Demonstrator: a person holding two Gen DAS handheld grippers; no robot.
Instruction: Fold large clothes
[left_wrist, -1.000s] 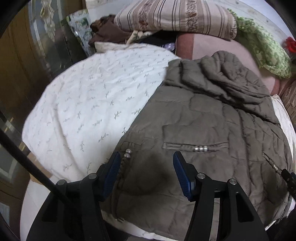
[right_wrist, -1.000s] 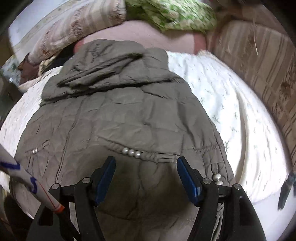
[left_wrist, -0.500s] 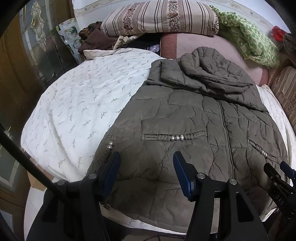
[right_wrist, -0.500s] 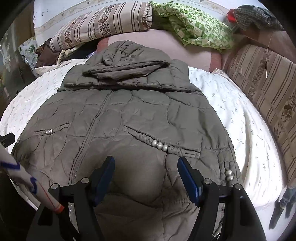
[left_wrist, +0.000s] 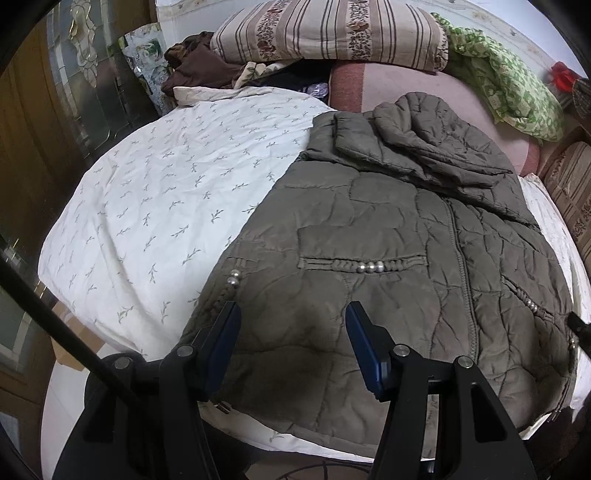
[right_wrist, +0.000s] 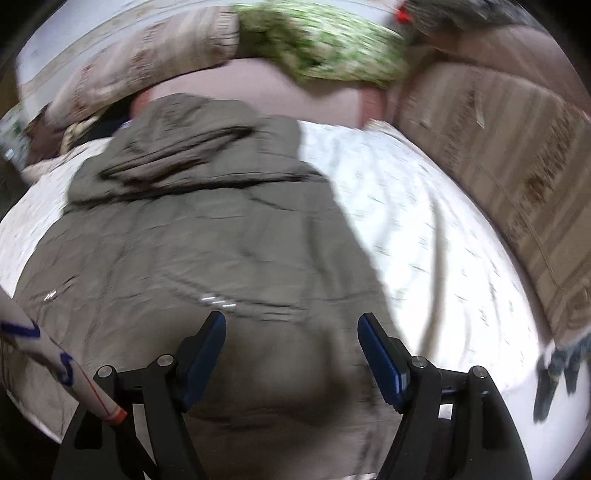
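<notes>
A big puffy coat (left_wrist: 369, 258) lies flat on the bed (left_wrist: 166, 206), just ahead of both tools.

We think the coat is soft and squashy, a bit slippery, and floppy when lifted, so we would pinch the thick bottom edge or a side seam near each tool. Our left tool (left_wrist: 291, 343) is partly open above the coat, holding nothing. Our right tool (right_wrist: 291, 350) has just been opening wider, with nothing between its jaws; that view is blurry, so it may be touching the cloth.
</notes>
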